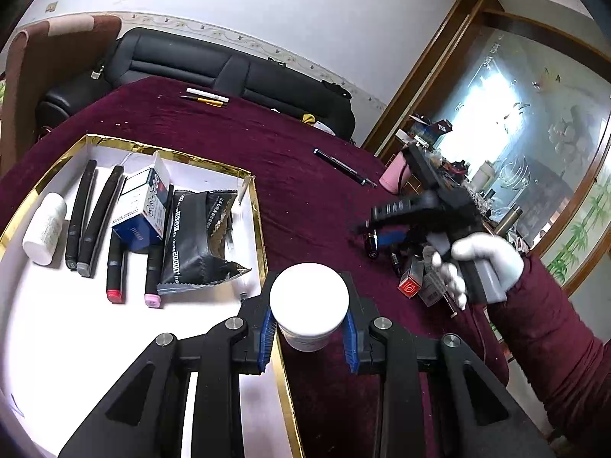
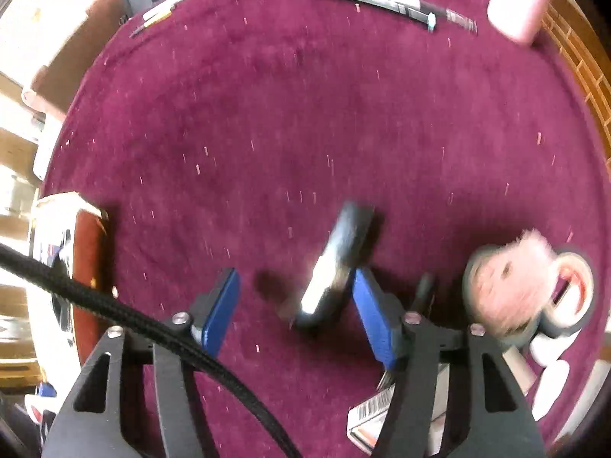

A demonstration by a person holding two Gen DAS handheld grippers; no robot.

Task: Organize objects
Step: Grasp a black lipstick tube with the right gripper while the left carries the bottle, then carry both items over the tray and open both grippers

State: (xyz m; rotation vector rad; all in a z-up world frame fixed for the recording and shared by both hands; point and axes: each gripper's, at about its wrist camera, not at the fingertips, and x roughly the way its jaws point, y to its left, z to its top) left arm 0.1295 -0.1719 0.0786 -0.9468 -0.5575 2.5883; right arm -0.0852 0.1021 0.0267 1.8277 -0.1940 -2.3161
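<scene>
closest in, the left gripper [image 1: 308, 328] is clamped on a white jar [image 1: 309, 301], blue pads pressed to both its sides, and it hangs right over the gold edge of the tray [image 1: 263, 240], not yet set inside

at ten o'clock from the jar the tray already looks well stocked: a white bottle [image 1: 42, 229] at the far left, four markers [image 1: 100, 221] lying side by side, a blue box [image 1: 143, 208] and a black pouch [image 1: 198, 240] leaning against each other. i'd judge that much of the sorting is done

over at three o'clock a gloved hand [image 1: 485, 263] tips the right gripper [image 2: 296, 305] steeply down at the cloth [image 2: 305, 114]. its jaws stand apart with a small dark case [image 2: 336, 267] between them; the case lies against the right-hand pad while the left-hand pad is clear of it, so no grip yet. the picture there is blurred, so what the case is i can't say

what's left, as i see it: the jar wants lowering into the open white floor at the tray's near end, the case wants pinching and carrying over, and a heap remains at four o'clock from it, with a tape roll [image 2: 573, 294], a pink puff [image 2: 511, 282] and a barcoded packet [image 2: 372, 408]. a long pen [image 1: 343, 166] lies at the far rim, more pens [image 1: 208, 97] beyond it
</scene>
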